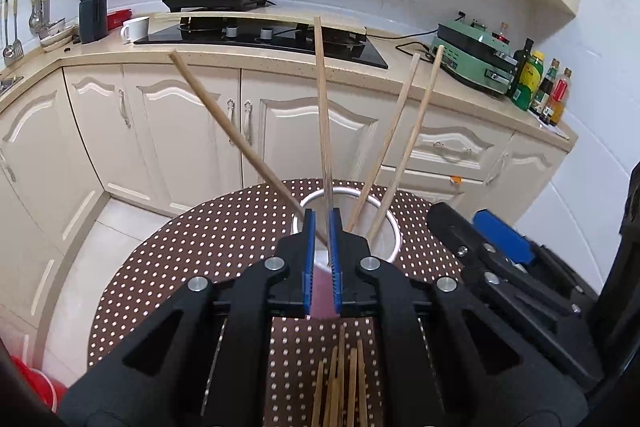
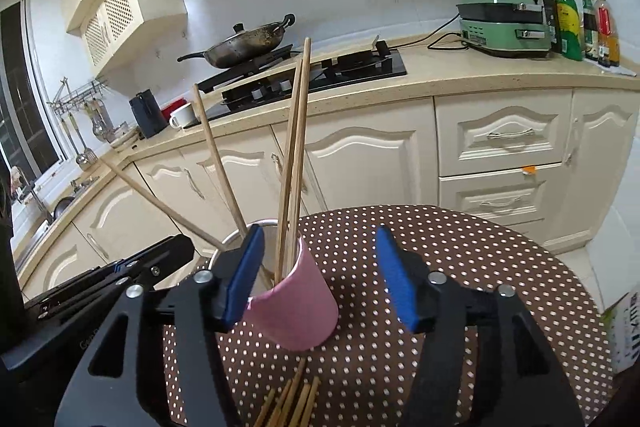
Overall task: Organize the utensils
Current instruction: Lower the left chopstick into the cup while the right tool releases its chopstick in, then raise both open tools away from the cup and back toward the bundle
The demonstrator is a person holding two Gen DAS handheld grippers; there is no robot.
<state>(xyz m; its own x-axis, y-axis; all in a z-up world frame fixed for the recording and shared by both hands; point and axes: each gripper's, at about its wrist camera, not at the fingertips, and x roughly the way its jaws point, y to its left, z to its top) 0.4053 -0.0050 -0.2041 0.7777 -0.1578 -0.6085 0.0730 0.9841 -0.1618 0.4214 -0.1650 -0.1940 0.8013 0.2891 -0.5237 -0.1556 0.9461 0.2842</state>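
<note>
Chopsticks are being sorted into holders on the dotted tabletop (image 2: 460, 267). In the left wrist view, the left tool (image 1: 322, 227) is clenched on a single chopstick (image 1: 322, 99) that rises steeply to the upper centre of the frame, its lower end held over the pink cup (image 1: 322, 291), which shows between the jaws. In the right wrist view, the right tool (image 2: 320, 279) is released, its jaws standing wide with the pink cup (image 2: 296, 307) between them but no pad pressing on it. Two chopsticks (image 2: 296, 155) already stand in that cup; others lean in the metal cup (image 2: 228, 241) behind it, at centre left. More loose chopsticks (image 2: 288, 407) lie at the bottom centre. The insertion step is judged to be in hand: next, the held chopstick would have to be lowered into a cup and released, then another taken from the pile.
</note>
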